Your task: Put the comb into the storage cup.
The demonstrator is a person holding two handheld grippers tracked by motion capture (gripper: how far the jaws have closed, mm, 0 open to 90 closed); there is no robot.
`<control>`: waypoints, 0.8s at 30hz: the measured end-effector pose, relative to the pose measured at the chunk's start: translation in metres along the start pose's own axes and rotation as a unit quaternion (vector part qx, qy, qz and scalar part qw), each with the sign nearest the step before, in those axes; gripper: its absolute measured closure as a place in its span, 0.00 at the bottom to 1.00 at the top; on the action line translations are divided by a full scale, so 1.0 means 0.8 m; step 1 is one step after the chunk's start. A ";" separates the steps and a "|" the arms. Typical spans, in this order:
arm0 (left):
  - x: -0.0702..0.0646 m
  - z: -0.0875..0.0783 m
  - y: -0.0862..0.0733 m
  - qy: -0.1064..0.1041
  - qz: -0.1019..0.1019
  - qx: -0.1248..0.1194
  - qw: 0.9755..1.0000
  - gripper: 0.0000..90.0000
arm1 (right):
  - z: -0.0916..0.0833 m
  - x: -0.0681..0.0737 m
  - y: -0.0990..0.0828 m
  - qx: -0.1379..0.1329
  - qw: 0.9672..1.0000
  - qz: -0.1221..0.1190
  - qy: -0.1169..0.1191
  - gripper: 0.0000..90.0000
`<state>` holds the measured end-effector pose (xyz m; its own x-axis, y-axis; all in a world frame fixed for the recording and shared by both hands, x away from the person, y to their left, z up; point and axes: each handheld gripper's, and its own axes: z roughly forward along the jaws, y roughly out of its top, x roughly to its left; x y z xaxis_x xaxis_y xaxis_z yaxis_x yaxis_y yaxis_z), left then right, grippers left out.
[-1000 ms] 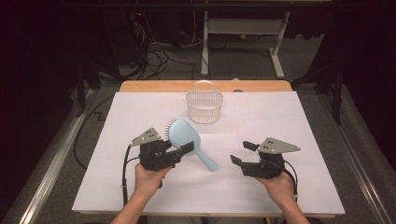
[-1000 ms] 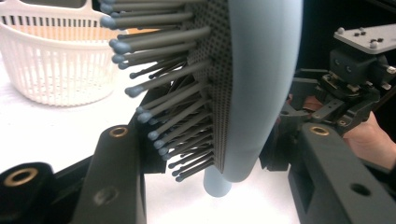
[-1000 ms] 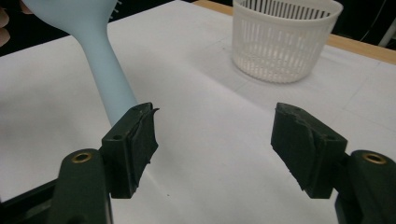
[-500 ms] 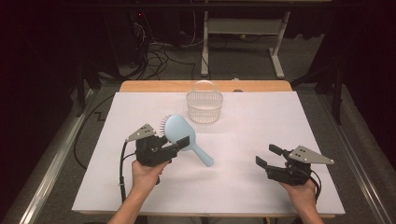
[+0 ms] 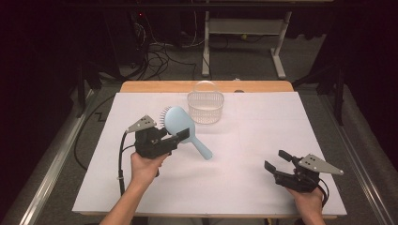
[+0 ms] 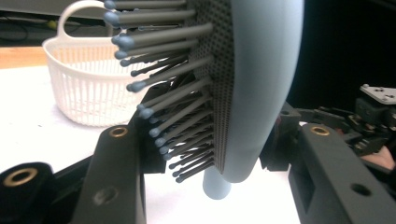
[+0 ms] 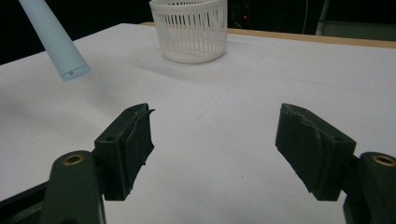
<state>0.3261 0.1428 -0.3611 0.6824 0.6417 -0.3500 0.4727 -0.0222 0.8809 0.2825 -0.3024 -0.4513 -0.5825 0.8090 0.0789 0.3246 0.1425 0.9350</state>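
A light blue hairbrush (image 5: 180, 123) with dark bristles is clamped by its head in my left gripper (image 5: 180, 136), lifted off the white table sheet (image 5: 244, 187), handle slanting down to the right. In the left gripper view the brush (image 6: 261, 84) stands on edge between the black jaws, bristles to the left, and my left gripper (image 6: 219, 140) is shut on it. My right gripper (image 5: 275, 160) rests low near the table's front right, open, with nothing between its jaws (image 7: 215, 140). The brush handle's tip (image 7: 53, 42) hangs at upper left in the right gripper view.
A white slatted plastic basket (image 5: 205, 108) with a handle stands at the back middle of the sheet, just right of the brush head; it is also in the gripper views (image 6: 84, 79) (image 7: 194, 30). A wooden table edge (image 5: 155, 86) borders the back.
My right gripper has moved right and toward the front edge, away from the brush. The left gripper has lifted the brush a little and drawn it slightly left.
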 end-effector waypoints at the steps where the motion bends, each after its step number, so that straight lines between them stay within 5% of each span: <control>1: 0.001 0.000 0.002 0.002 0.000 0.000 1.000 0.58 | -0.001 0.000 -0.001 0.002 1.000 0.001 0.000 0.31; 24: 0.004 0.017 0.038 0.012 0.019 0.002 1.000 0.58 | -0.007 0.000 -0.009 -0.005 1.000 0.007 -0.006 0.30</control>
<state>0.3502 0.1339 -0.3400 0.6863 0.6586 -0.3085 0.4492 -0.0503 0.8920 0.2759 -0.3068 -0.4558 -0.5691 0.8175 0.0880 0.3246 0.1250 0.9376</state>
